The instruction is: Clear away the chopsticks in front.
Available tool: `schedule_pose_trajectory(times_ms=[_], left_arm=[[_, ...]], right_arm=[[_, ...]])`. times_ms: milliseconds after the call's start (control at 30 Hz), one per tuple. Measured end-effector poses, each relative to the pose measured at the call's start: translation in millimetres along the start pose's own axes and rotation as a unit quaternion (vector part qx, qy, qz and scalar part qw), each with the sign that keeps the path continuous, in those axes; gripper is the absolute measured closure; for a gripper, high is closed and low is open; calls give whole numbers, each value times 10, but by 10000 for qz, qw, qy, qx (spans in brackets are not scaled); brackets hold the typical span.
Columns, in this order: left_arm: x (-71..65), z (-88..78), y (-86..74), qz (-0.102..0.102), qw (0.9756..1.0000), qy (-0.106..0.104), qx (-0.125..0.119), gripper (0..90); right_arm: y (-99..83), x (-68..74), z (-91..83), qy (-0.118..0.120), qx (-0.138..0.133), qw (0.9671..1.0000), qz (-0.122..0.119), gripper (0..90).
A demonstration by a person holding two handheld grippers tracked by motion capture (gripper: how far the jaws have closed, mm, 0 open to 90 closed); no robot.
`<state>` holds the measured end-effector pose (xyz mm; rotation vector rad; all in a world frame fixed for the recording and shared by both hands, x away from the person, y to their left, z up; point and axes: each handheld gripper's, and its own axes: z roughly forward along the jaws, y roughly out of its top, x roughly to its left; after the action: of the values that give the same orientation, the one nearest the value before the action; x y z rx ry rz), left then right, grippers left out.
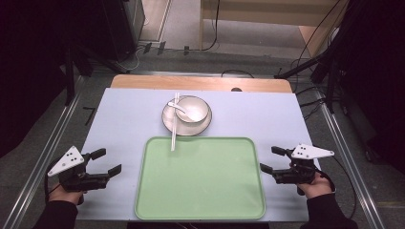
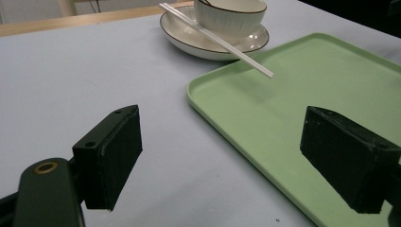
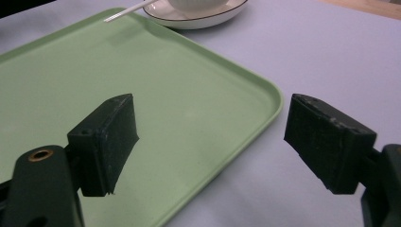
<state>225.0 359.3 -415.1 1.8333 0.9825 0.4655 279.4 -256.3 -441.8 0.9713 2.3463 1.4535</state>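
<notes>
High view shows left gripper (image 1: 108, 161) and right gripper (image 1: 270, 159), jaws wide and empty, flanking the bare tray (image 1: 200, 210), probably ready for the bowl (image 1: 193, 109) on its plate (image 1: 168, 120) beyond.

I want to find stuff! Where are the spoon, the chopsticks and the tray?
spoon (image 1: 183, 110), high view, on its handle inside the bowl.
chopsticks (image 2: 222, 41), left gripper view, mid-length, over the plate's rim.
tray (image 1: 200, 181), high view, on its bare green middle.
</notes>
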Motion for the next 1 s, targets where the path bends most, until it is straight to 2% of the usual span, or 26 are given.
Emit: schedule_pose_trajectory(times_ms=[333,633,700,833,1000], left_arm=[[0,9,-2,-42,10000,53,15,137],[-14,26,-12,-55,10000,-19,75,139],[-14,26,-13,-120,9999,-19,48,140],[-16,18,-5,-221,9998,21,7,145],[-29,13,15,-136,9998,133,88,152]], right_arm=[[1,3,-2,12,-7,10000,-5,184],[0,3,-2,10,-1,10000,-7,184],[0,2,-2,3,-7,10000,-3,184],[1,3,-1,11,-2,10000,-6,184],[0,2,-2,6,-5,10000,-3,184]])
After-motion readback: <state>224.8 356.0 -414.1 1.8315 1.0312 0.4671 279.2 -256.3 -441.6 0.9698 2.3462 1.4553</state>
